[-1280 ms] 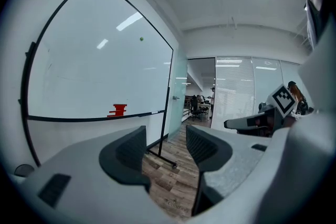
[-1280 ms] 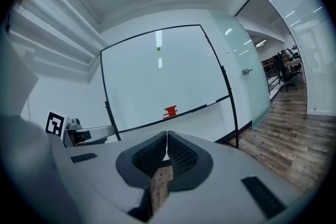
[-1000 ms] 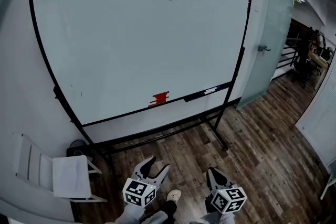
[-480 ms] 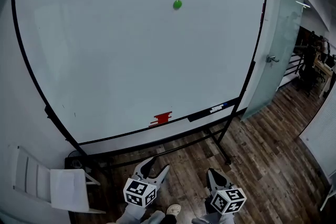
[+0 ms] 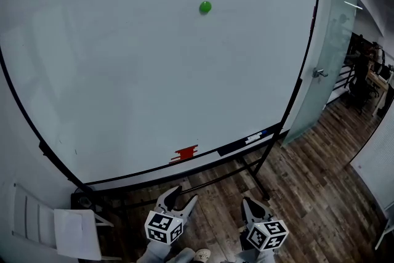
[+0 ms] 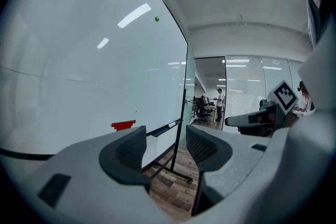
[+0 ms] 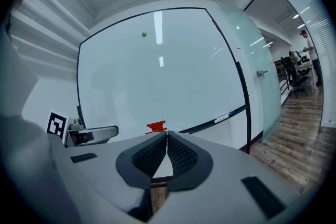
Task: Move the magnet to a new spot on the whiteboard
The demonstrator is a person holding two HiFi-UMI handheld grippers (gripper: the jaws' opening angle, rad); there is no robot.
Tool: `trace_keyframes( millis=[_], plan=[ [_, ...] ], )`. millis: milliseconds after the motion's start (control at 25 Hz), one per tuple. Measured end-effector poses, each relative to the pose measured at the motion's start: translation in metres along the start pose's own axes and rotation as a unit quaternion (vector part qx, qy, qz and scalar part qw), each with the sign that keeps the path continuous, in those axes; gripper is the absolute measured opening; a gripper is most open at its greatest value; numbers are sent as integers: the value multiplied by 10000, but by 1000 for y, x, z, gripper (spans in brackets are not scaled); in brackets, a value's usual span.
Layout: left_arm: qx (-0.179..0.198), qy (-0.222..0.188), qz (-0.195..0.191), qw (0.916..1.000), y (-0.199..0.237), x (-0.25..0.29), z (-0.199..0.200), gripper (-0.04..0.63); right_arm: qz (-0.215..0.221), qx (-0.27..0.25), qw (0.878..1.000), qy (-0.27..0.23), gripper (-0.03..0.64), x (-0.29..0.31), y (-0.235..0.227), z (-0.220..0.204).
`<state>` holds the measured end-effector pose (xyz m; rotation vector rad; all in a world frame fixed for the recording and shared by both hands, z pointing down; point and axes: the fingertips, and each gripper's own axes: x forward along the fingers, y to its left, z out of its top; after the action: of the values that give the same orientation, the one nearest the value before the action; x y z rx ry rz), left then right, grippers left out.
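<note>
Whiteboard (image 5: 123, 83): upright on a floor stand, filling most of the head view.
Left gripper (image 5: 182, 196): jaws spread wide, nothing between them, low and well apart from the board.
Right gripper (image 5: 247, 201): jaws pressed together, empty.
Magnet (image 5: 205, 7): small green disc stuck high on the board, near its middle.
Handling: probably light, rigid and smooth, and it clings to the board. Pinch across its rim, then tilt it off.

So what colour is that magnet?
The magnet is green, clearest in the head view.
</note>
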<state>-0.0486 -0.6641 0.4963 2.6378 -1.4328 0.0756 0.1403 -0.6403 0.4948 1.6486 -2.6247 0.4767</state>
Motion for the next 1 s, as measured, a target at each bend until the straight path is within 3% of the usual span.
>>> trace_keyframes(
  millis=[600,1000],
  plan=[
    [32,-90,40,9999,39,56,5,232,216,-79,9997,59,28,72,-19,7],
    [148,-353,537,9978,54,56,35,232,665,-349,9972,35,28,114,-18,37]
  ],
)
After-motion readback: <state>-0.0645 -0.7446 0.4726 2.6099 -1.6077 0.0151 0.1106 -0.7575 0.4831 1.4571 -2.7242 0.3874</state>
